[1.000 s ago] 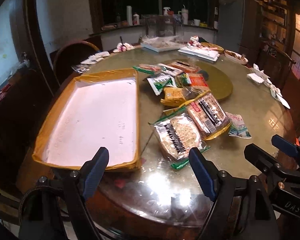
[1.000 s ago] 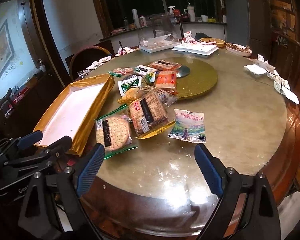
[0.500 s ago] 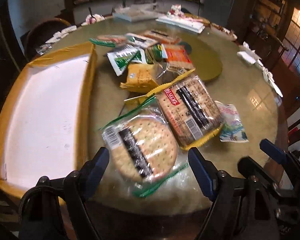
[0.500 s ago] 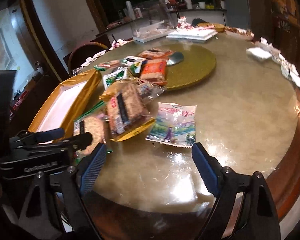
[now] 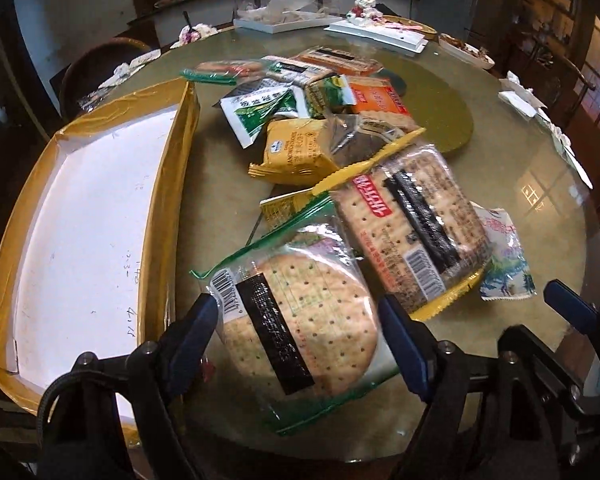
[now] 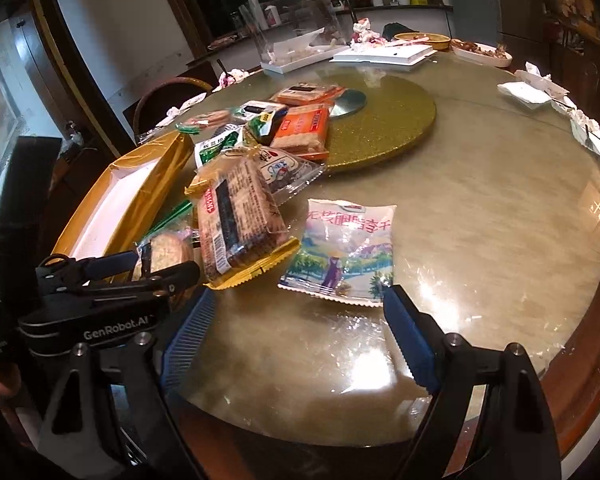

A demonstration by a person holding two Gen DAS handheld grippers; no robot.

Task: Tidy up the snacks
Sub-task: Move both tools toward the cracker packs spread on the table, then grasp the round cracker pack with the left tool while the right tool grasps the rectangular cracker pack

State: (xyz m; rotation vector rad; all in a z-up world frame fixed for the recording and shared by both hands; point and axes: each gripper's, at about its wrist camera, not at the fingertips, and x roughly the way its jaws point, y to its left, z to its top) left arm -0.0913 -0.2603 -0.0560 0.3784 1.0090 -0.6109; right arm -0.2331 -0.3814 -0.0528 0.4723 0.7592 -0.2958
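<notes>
Snacks (image 5: 332, 152) are all lying heaped on the table (image 6: 480, 208) beside the box (image 5: 80, 232), which is holding nothing; we are only starting. Our left gripper (image 5: 300, 340) is straddling the round cracker pack (image 5: 300, 320), jaws apart; our right gripper (image 6: 296, 340) is gaping near the pastel pouch (image 6: 344, 248).

Across my round surface (image 6: 480, 208) sits a gold glittery turntable (image 6: 384, 120), with white trays (image 6: 384, 54) and a dish of food (image 6: 482, 50) at the far edge. Crumpled napkins (image 6: 536, 86) lie along the right rim, and a wooden chair (image 5: 100, 64) stands behind the left side.
</notes>
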